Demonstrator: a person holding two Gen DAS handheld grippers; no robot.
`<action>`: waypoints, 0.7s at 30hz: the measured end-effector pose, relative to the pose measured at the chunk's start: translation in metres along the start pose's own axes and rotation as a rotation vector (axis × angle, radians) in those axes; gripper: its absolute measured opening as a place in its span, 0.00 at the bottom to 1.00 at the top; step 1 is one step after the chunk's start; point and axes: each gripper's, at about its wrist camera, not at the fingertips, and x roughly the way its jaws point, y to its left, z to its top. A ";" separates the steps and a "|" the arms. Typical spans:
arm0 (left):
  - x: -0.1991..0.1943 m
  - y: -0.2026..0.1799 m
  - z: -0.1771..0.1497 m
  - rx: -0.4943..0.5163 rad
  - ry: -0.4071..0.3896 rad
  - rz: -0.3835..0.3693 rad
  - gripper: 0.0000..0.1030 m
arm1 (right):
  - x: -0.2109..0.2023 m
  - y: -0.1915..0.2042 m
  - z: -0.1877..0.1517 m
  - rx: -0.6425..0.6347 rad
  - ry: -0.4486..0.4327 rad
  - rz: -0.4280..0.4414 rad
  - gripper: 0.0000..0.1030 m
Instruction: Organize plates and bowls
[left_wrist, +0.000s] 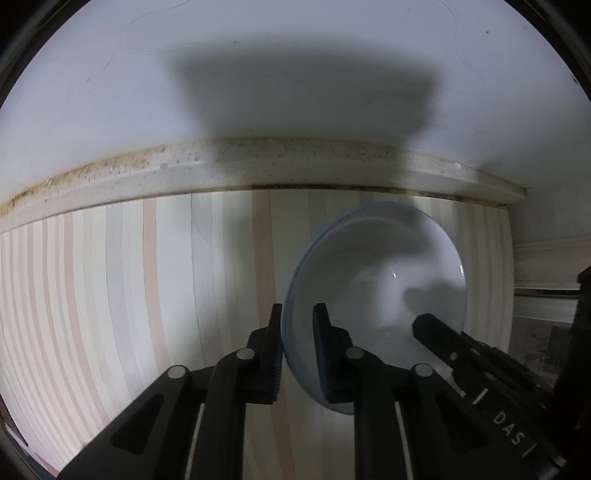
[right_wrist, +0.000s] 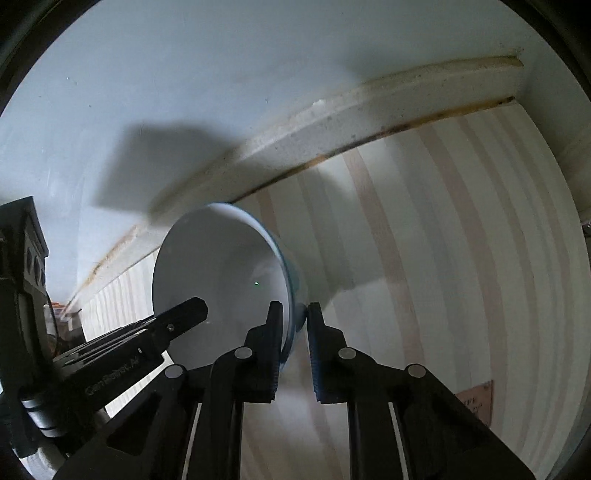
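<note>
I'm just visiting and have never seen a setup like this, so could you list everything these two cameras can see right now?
bowl: one, white inside with a pale blue rim and outside, tilted on its side above the striped surface, held at opposite edges of its rim by both tongs.
striped surface: one, cream with beige and grey stripes, below the bowl.
wall: one, white, behind the surface, with dark shadows on it.
trim strip: one, off-white with brown stains, where wall meets striped surface.
brownish label: one, at the right edge of the surface; text unreadable.
left tongs: one pair, black, closed on the bowl's rim.
right tongs: one pair, black, closed on the opposite rim.
</note>
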 end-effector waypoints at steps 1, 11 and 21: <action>0.000 -0.001 -0.001 0.005 -0.005 0.002 0.11 | 0.000 0.002 0.000 -0.012 -0.004 -0.008 0.14; -0.023 -0.002 -0.024 0.039 -0.039 0.015 0.11 | -0.008 0.013 -0.012 -0.067 -0.011 -0.026 0.14; -0.096 0.005 -0.073 0.087 -0.122 -0.009 0.11 | -0.068 0.039 -0.062 -0.115 -0.075 -0.011 0.14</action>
